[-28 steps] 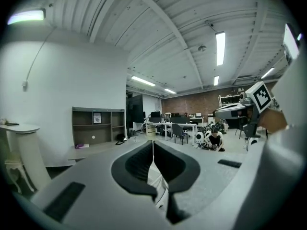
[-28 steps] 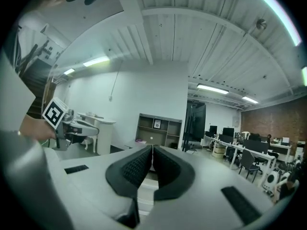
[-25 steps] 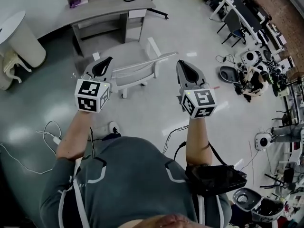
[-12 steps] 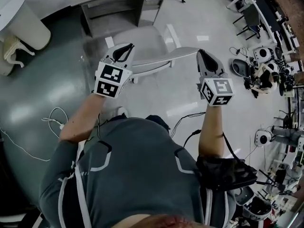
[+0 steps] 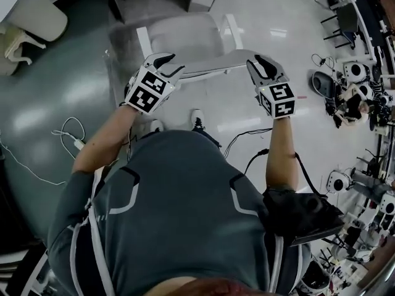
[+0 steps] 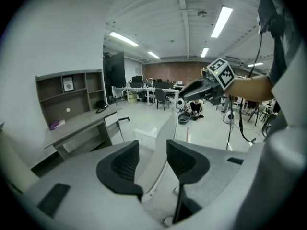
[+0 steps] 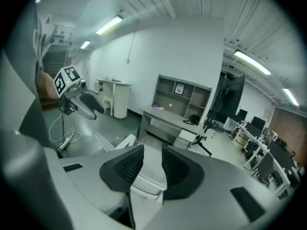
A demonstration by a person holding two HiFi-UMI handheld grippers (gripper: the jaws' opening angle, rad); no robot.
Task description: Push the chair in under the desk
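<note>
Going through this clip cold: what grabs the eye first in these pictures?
The white chair stands out on the pale floor, pulled back from the grey desk at the top of the head view. The left gripper and right gripper sit at opposite ends of its backrest. Both sets of jaws have just been opening, with the backrest's top edge between them and the pads not pressing on it.

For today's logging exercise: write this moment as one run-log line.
left gripper: jaws just opening, chair back between | right gripper: likewise | chair: not yet under desk
</note>
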